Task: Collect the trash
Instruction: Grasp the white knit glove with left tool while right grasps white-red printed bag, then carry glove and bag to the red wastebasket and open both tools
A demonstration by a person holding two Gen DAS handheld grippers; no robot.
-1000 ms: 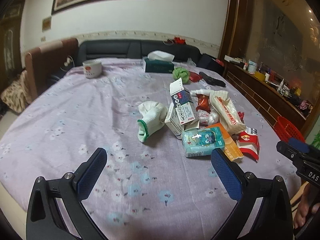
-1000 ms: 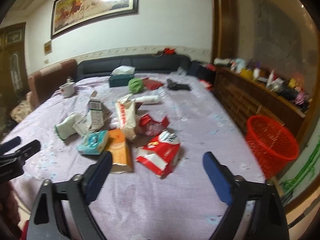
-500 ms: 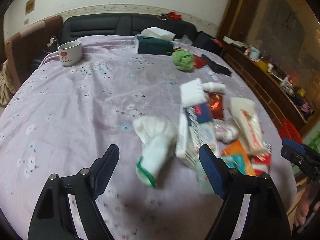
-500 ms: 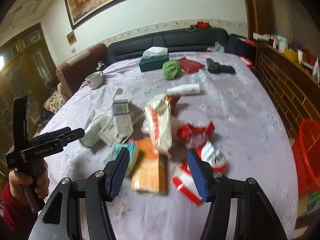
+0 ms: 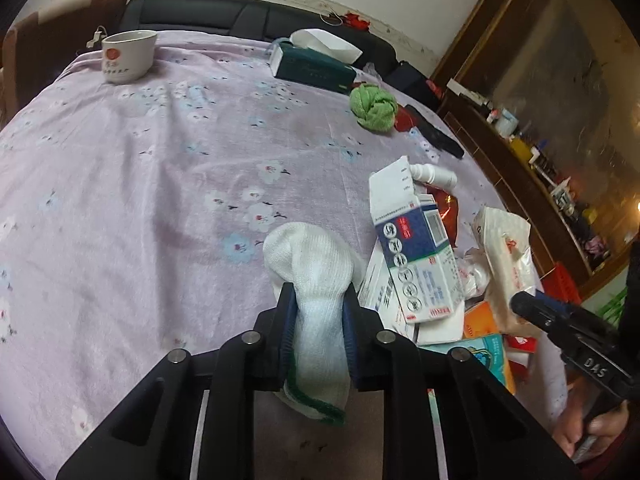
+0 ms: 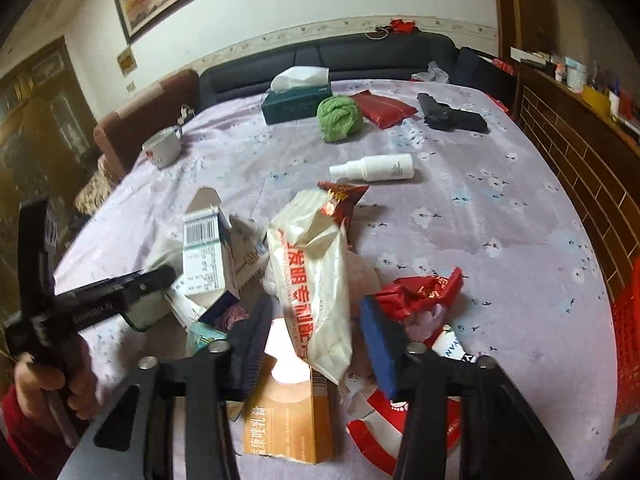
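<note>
Lilac flower-print cloth [image 5: 160, 184], white green-cuffed sock [image 5: 316, 280], green rag [image 6: 339, 117], red basket [image 6: 626, 344].

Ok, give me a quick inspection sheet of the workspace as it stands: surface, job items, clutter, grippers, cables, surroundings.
Surface: table under a lilac flowered cloth.
Job's things: white sock; blue-and-white carton; white plastic packet lying on the orange box; torn red wrappers.
Clutter: mug, tissue box, green cloth ball, white spray bottle, a black object.
Grippers: left gripper shut on the sock; right gripper closing around the packet, pads not yet pressing.
Cables: a white plug behind the mug.
Surroundings: dark sofa, red basket, wooden sideboard.
</note>
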